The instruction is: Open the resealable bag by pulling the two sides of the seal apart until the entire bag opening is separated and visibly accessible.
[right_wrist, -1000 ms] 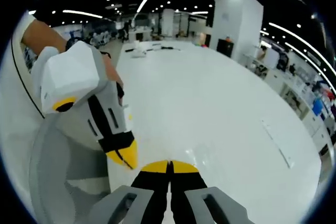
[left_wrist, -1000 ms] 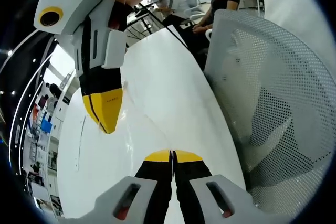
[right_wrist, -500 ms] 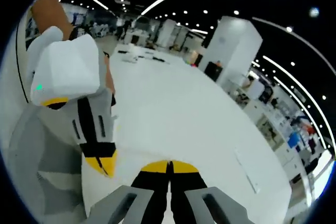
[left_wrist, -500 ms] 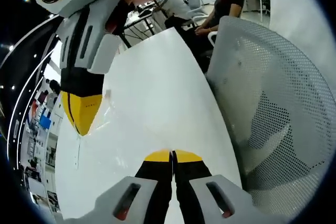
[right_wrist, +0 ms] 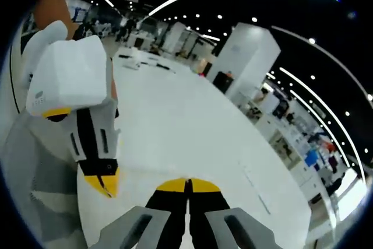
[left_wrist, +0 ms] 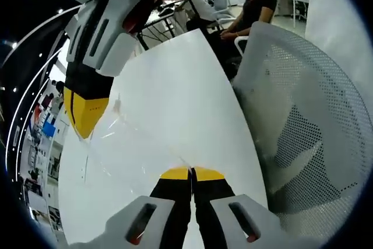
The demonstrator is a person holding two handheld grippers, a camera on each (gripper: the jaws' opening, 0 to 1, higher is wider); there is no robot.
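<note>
Progress check on the resealable bag [left_wrist: 119,144]: hard to spot, being clear film, but caught as glints and creases in the left gripper view, stretched above the white bench [left_wrist: 175,80] between the two tools. Never managed to pick it out for sure in the right gripper view.

Left tool [left_wrist: 191,171] clenched, yellow tips pressed together with no gap, and judging by the crease lines running right up to the tips, pinching one side of the bag's top edge. Right tool [left_wrist: 83,127] coming in from the upper left of that same view, also clenched at the tip, with film trailing off it, so most likely gripping the other side. Not totally provable though, thin clear plastic and all.

Tools held apart with film taut between them, which read as mid-pull on the seal. Couldn't make out the zip strip itself, so no telling how much of it had popped. Saw no obviously gaping mouth either. Best guess: grips done, pulling underway, full-width separation not yet shown.

Left to do, probably: more spreading until the whole opening gapes. Risk of film slipping out of the tips.

Mesh chair [left_wrist: 303,126] just beside the bench edge, nothing to do with the job.
</note>
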